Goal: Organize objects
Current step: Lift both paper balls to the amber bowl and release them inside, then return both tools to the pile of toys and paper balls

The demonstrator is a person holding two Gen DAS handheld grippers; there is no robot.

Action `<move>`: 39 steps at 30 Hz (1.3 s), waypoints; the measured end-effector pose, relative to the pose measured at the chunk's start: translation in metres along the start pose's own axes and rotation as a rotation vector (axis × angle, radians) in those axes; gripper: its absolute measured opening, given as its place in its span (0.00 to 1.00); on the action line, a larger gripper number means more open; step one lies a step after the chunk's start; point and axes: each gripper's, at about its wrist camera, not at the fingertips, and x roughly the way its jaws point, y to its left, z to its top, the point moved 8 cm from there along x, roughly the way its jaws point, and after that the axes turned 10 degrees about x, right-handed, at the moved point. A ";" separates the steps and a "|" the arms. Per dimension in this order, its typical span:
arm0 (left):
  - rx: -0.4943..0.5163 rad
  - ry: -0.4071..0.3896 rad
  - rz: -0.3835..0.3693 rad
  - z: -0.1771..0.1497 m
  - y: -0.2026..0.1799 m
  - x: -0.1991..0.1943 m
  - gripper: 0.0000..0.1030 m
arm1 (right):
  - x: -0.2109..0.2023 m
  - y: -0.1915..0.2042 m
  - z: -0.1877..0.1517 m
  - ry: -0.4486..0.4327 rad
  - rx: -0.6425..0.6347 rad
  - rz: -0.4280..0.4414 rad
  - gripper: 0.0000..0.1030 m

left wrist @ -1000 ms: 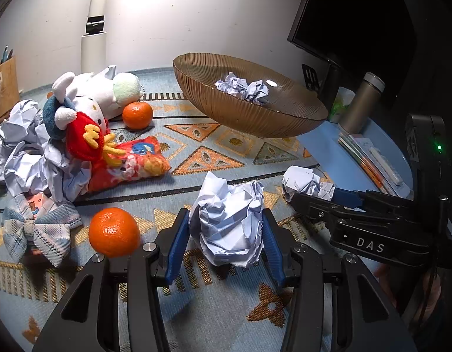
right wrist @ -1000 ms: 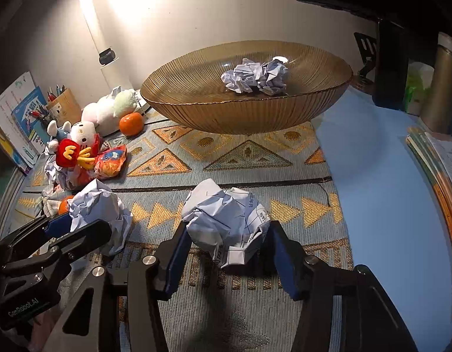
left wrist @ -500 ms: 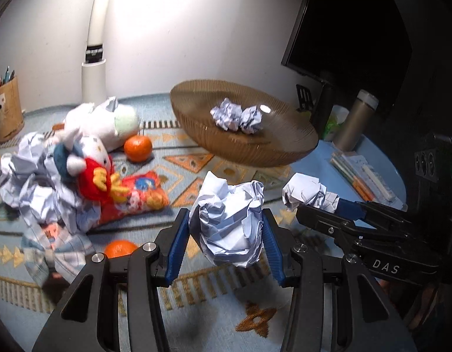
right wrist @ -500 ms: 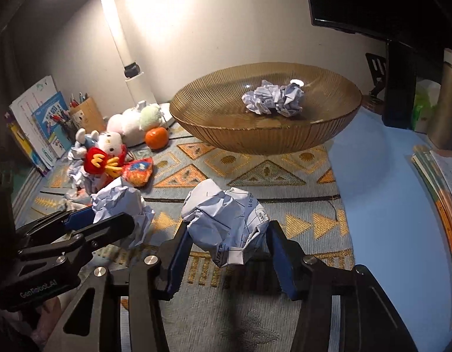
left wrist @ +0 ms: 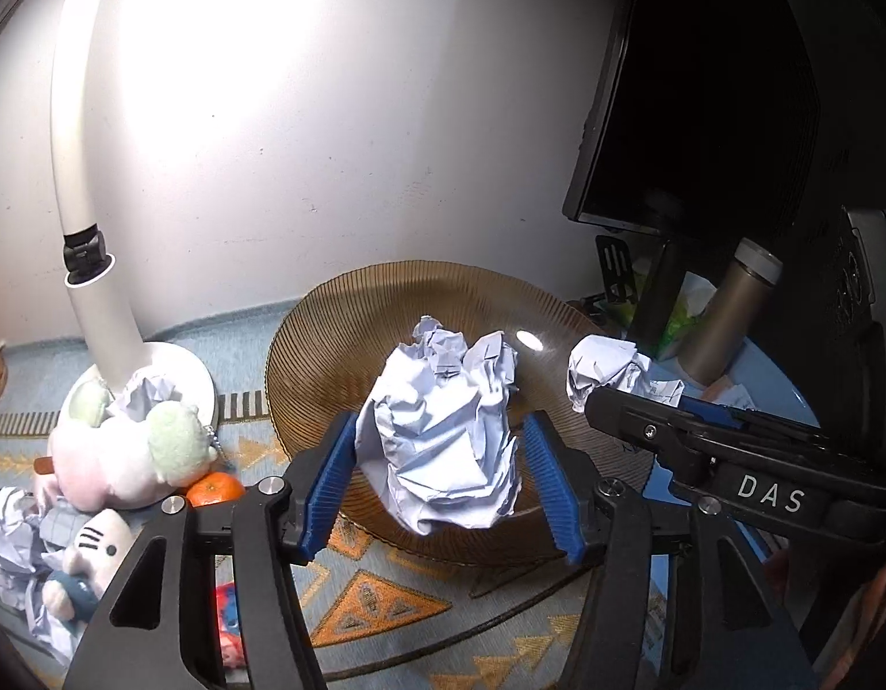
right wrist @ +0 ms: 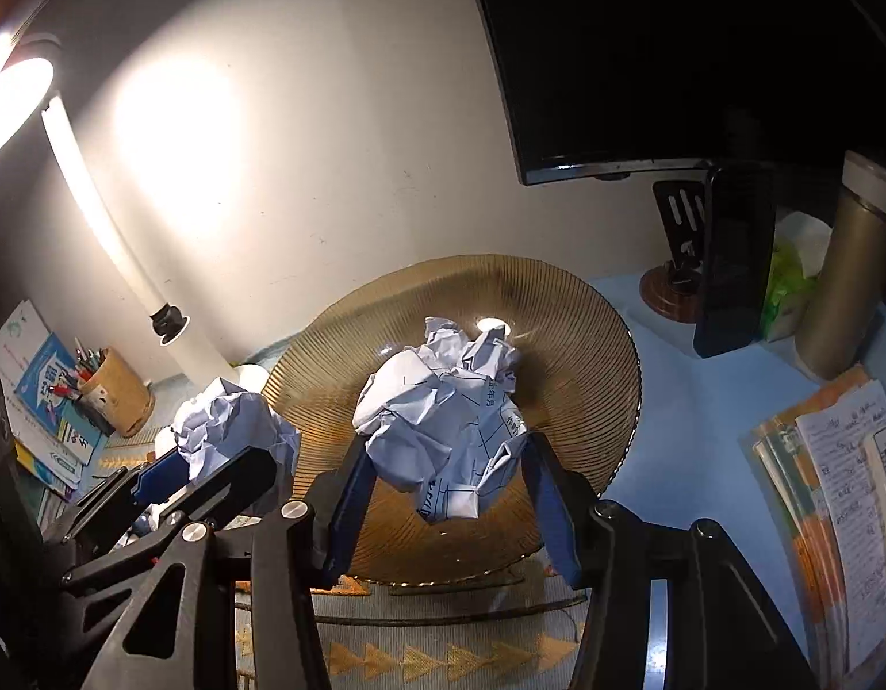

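Carrying two crumpled paper balls toward the ribbed amber bowl (left wrist: 305,379) sitting on the patterned mat (left wrist: 385,604) of the tabletop. Left hand-held gripper (left wrist: 440,483) clenching one large paper wad (left wrist: 443,437) between its blue pads (left wrist: 322,477), hovering above the bowl's near rim; right hand-held gripper (right wrist: 443,494) likewise clamping a printed paper wad (right wrist: 443,431), poised over the bowl's middle, just in front of the crumpled sheets already lying inside (right wrist: 471,345). Judging the step in hand as the drop into the bowl. Doing it well probably means bringing each wad fully past the rim before letting go, lowering close to the bowl floor so the light paper does not bounce or roll out, and releasing one side at a time to keep the two tools, now close beside each other, from colliding. Also worth keeping clear of the lamp post (left wrist: 92,264) and the steel flask (right wrist: 845,287) nearby. Leaving for later: plush toys (left wrist: 126,448), an orange (left wrist: 213,489) and more loose paper (left wrist: 6,529) at the left.
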 end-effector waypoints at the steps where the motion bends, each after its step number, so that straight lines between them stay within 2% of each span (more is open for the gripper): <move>1: -0.016 0.009 -0.016 -0.002 0.003 0.004 0.74 | 0.004 -0.004 0.002 0.008 0.008 -0.005 0.52; 2: -0.039 0.009 -0.029 -0.004 0.006 0.005 0.77 | 0.008 -0.007 0.004 0.012 0.013 -0.002 0.53; 5: -0.082 0.001 -0.043 -0.010 0.014 -0.005 0.77 | 0.005 -0.014 0.003 0.005 0.015 -0.007 0.53; 10: -0.098 -0.053 -0.026 -0.023 0.021 -0.055 0.77 | -0.018 -0.007 -0.013 -0.009 -0.003 0.012 0.54; 14: -0.129 -0.102 0.038 -0.045 0.039 -0.115 0.77 | -0.047 0.019 -0.036 -0.008 -0.047 0.058 0.54; 17: -0.153 -0.135 0.085 -0.074 0.058 -0.165 0.77 | -0.067 0.047 -0.060 0.007 -0.090 0.109 0.54; 19: -0.166 -0.128 0.117 -0.099 0.073 -0.189 0.81 | -0.075 0.065 -0.080 0.016 -0.108 0.146 0.58; 20: -0.173 -0.122 0.160 -0.113 0.083 -0.199 0.85 | -0.075 0.071 -0.091 0.014 -0.116 0.156 0.65; 21: -0.176 -0.112 0.203 -0.128 0.093 -0.205 0.88 | -0.073 0.075 -0.102 0.006 -0.126 0.156 0.67; 23: -0.202 -0.072 0.276 -0.156 0.115 -0.208 0.89 | -0.060 0.081 -0.123 0.032 -0.142 0.156 0.67; 27: -0.278 -0.022 0.339 -0.198 0.148 -0.196 0.89 | -0.030 0.089 -0.154 0.058 -0.168 0.164 0.67; 30: -0.309 0.006 0.319 -0.210 0.155 -0.187 0.89 | -0.013 0.093 -0.168 0.052 -0.206 0.137 0.67; 32: -0.296 -0.035 0.265 -0.208 0.149 -0.191 0.89 | -0.006 0.093 -0.173 0.057 -0.230 0.098 0.67; 33: -0.293 -0.037 0.254 -0.208 0.147 -0.190 0.89 | -0.008 0.093 -0.172 0.044 -0.228 0.105 0.67; 39: -0.295 -0.021 0.251 -0.208 0.146 -0.187 0.89 | -0.003 0.087 -0.170 0.062 -0.197 0.110 0.70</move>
